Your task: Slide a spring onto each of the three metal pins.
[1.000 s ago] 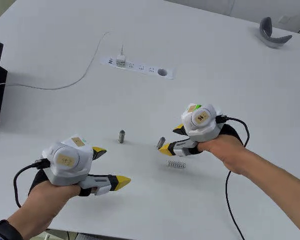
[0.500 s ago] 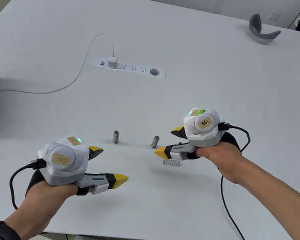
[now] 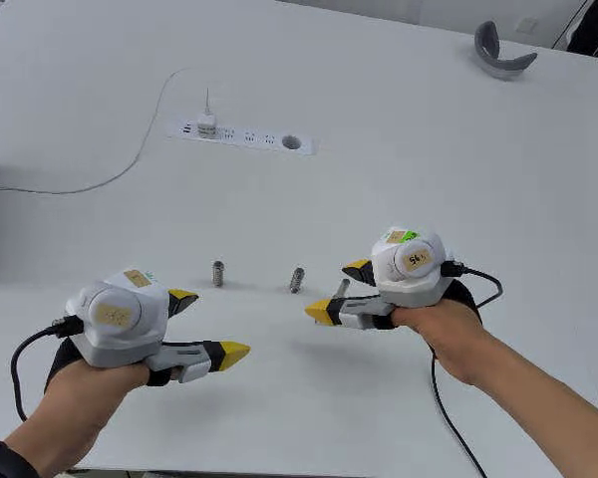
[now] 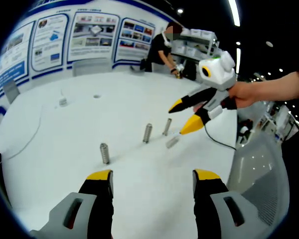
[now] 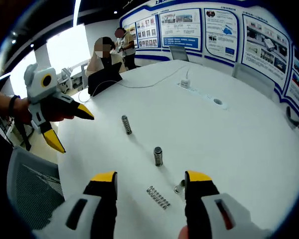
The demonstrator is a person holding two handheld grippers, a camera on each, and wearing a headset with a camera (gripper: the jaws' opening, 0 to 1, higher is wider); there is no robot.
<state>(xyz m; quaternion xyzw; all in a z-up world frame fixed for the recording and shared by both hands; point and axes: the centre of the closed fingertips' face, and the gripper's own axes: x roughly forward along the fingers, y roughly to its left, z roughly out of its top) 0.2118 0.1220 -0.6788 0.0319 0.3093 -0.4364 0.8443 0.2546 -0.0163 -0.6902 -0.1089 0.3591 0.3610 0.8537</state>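
Observation:
Two metal pins (image 3: 218,272) (image 3: 297,279) stand upright on the white table, each with a spring on it. A third pin (image 3: 343,289) stands bare. My right gripper (image 3: 337,290) is open and hangs low over this bare pin. A loose spring (image 5: 158,197) lies flat on the table between its jaws, with the bare pin (image 5: 179,187) beside the right finger. From the left gripper view the loose spring (image 4: 172,142) lies under the right gripper (image 4: 181,118). My left gripper (image 3: 211,324) is open and holds nothing, near the table's front edge.
A white power strip (image 3: 241,137) with a plug and a cable lies at the back of the table. A grey curved object (image 3: 498,52) rests at the far right. The table's front edge runs just below both hands. A mesh chair (image 4: 261,169) stands beside the table.
The head camera has shifted. My right gripper has come nearer and lower, over the loose spring, which it now hides in the head view. The left gripper has barely moved.

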